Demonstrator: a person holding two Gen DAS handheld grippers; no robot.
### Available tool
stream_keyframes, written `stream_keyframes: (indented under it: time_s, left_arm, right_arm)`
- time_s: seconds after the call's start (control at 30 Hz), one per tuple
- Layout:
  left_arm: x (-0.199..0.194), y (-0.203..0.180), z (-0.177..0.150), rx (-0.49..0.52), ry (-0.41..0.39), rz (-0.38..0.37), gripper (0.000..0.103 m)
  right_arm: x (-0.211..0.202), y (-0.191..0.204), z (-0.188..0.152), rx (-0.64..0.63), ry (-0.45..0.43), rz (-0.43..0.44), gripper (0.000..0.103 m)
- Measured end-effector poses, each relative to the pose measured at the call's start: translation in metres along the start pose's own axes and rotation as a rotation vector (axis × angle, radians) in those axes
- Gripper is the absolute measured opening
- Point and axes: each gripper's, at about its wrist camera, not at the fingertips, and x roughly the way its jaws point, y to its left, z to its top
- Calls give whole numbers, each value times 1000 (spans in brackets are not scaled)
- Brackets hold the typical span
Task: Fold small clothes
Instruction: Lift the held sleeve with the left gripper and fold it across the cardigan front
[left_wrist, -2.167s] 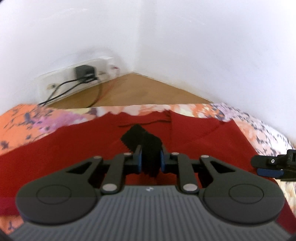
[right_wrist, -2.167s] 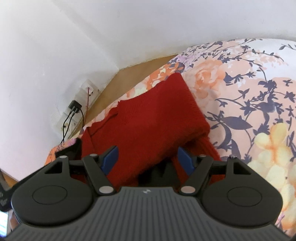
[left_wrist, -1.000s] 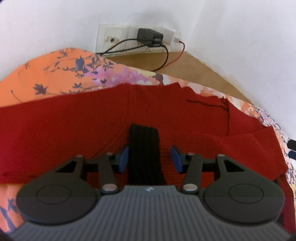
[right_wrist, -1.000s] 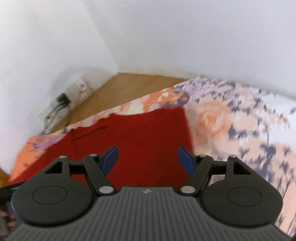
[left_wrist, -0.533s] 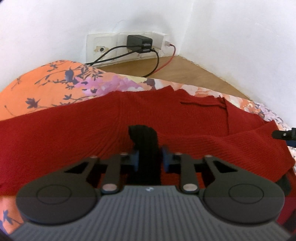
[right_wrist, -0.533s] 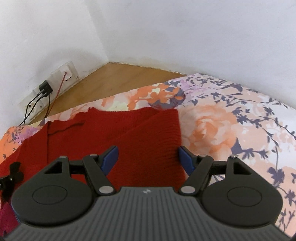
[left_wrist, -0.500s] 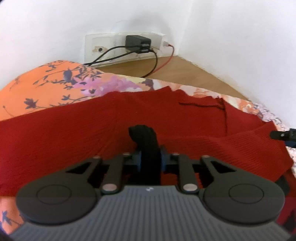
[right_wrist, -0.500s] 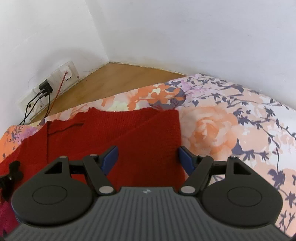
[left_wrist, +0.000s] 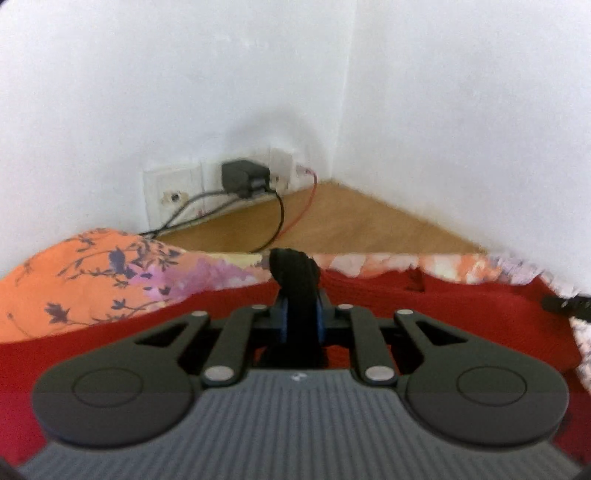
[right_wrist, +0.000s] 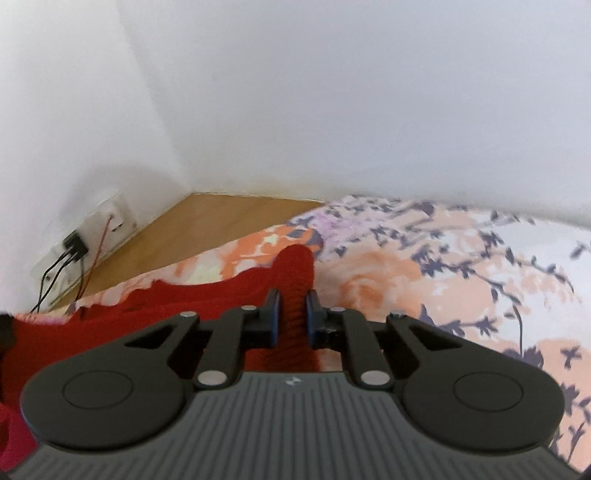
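The red knitted garment (left_wrist: 443, 306) is lying spread on the floral bed cover (left_wrist: 81, 277), filling the lower half of the left wrist view from 8 o'clock to 3 o'clock, and no completed fold is showing, so the task is judged to be at an early stage: edges are being gripped, while the fold itself and any further folds are remaining. The left claw (left_wrist: 300, 321) is clamping a black knitted strip (left_wrist: 295, 280) that is standing up between its pads at 12 o'clock of the claw body. The right claw (right_wrist: 291, 314) is pinching a raised ridge of the red garment (right_wrist: 293, 273), with the bed cover extending toward 3 o'clock. Compared with the frame half a second earlier, the right claw is now closed on fabric where its jaws were standing wide apart over the flat garment, and the left claw is keeping its grip on the black strip. Both views are now showing more wall and less garment, which suggests both claws are tilting upward or lifting. The wall socket plate (left_wrist: 173, 192) with its cables is sitting at 11 o'clock in the left view.
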Motion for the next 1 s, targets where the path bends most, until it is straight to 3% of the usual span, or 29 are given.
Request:
stream_keyframes:
  time_s: [0.17,0.23,0.27,0.33,0.4,0.47,0.57,0.87,1.0]
  left_arm:
    - [47,4,-18,10,142,49,18]
    - [51,6,-25,9,135,61,26]
    - [51,6,-26,11,130,70,30]
    - [51,4,-25,29,137,113,48]
    - [50,6,-24,36,152,136,55]
    - [48,9,-21,21,173,131,56]
    - [37,10,-17,1,207,133,56]
    - [-16,37,-15,-91,272,159,56]
    - [-44,66,-19,-223,288,178,56]
  right_arm:
    - [15,-5,-7,-7,56,-27,16]
    - [16,-5,-6,-6,65,-33,20]
    - [17,-5,-7,-8,69,-37,26]
    - [14,-3,-7,-8,80,-32,34]
    - [7,-1,-5,1,81,-21,45]
    - [-4,3,-3,2,70,-6,60]
    - [-24,10,0,5,52,19,66]
    - [-78,28,-8,25,50,103,72]
    - [-93,40,-21,14,74,110,72]
